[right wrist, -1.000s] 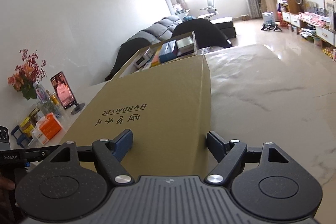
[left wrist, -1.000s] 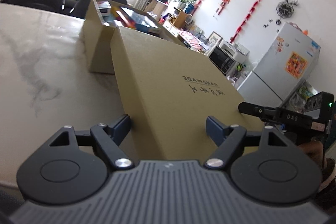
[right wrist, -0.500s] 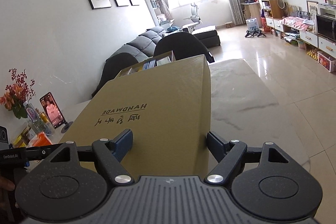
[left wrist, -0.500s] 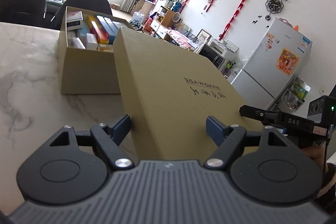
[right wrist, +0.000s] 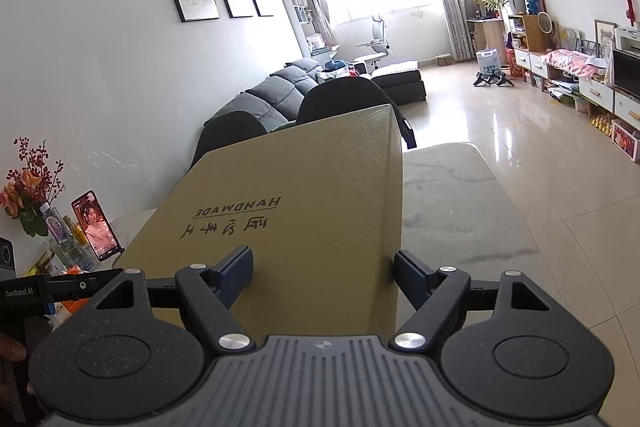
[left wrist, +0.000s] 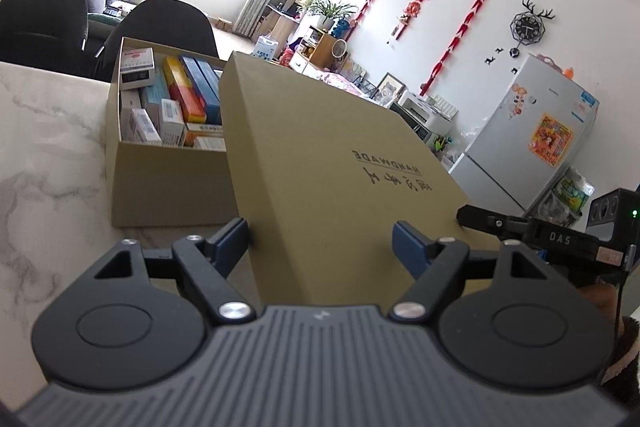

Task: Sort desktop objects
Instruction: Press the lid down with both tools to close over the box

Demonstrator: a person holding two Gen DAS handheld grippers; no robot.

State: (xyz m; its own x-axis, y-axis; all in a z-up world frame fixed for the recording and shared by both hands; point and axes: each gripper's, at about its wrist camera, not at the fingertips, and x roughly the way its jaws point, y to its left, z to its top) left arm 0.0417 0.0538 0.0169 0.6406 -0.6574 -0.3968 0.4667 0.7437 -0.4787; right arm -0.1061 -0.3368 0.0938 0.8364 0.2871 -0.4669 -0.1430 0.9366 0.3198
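On marble tabletop [left wrist: 44,131]: open box [left wrist: 160,163].

2 close wrist views, shared lid [left wrist: 328,163]

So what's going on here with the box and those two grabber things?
A person is holding a brown cardboard lid with both tongs, one at each near corner: the left tongs and the right tongs straddle it. The lid is raised and tilted in front of an open box packed with small cartons, which sits on the marble table. The box isn't covered yet.
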